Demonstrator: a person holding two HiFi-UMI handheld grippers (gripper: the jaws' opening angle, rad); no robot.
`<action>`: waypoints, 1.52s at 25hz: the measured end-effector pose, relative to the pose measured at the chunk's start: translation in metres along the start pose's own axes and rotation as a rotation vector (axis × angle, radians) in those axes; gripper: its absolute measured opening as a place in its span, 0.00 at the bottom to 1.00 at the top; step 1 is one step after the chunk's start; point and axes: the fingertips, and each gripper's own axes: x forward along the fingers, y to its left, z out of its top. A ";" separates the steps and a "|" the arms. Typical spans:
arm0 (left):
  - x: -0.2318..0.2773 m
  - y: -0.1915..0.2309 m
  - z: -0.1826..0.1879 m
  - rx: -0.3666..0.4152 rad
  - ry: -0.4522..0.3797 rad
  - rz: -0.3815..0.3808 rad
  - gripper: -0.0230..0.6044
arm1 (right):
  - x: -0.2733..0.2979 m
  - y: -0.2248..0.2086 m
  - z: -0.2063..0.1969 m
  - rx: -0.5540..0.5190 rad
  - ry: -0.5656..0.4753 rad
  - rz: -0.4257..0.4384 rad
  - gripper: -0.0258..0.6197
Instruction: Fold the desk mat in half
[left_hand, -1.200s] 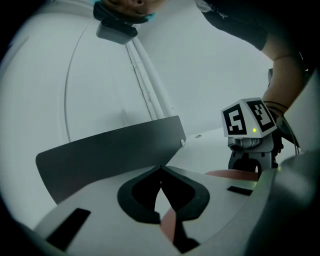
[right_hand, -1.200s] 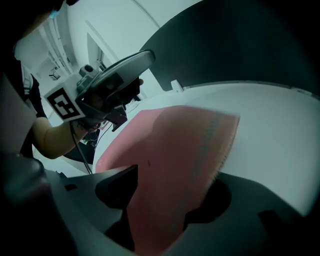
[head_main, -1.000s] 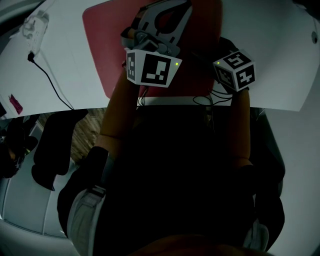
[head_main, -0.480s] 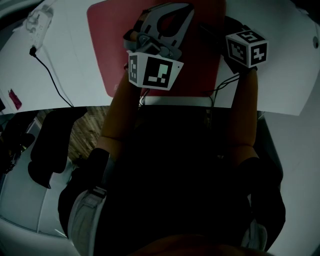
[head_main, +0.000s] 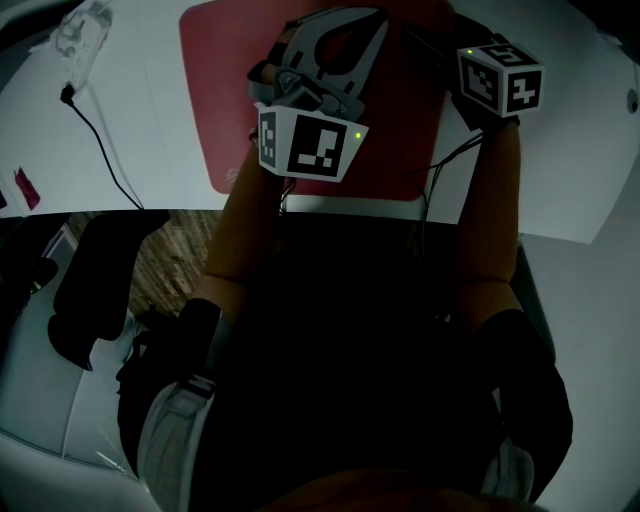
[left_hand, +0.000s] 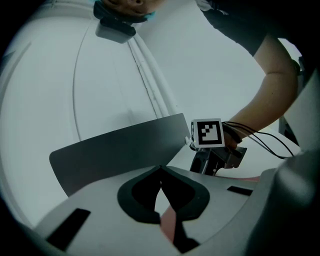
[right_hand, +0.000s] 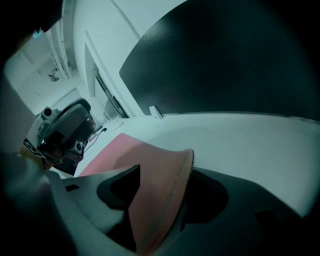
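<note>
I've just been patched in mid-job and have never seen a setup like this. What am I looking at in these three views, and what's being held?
No robot here: a person holds a two-jaw gripper in each hand. The dim picture from above comes from a camera on the person's head, looking down past the arms. The other two come from cameras riding on the grippers. On the white table lies a pink desk mat, with a black cable to its left. The right gripper has the mat's edge between its jaws, lifted off the table; the jaws have just closed a little. The left gripper's jaws are together above the mat, seemingly holding nothing.
</note>
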 end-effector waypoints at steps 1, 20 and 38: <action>-0.001 0.000 0.000 0.000 0.002 0.004 0.06 | 0.001 -0.003 0.001 -0.016 0.010 -0.013 0.48; -0.092 0.020 0.009 -0.010 -0.004 0.090 0.06 | -0.035 0.074 0.031 -0.149 -0.128 -0.108 0.10; -0.232 0.036 -0.007 -0.034 0.043 0.149 0.06 | -0.039 0.213 0.015 -0.273 -0.156 -0.162 0.10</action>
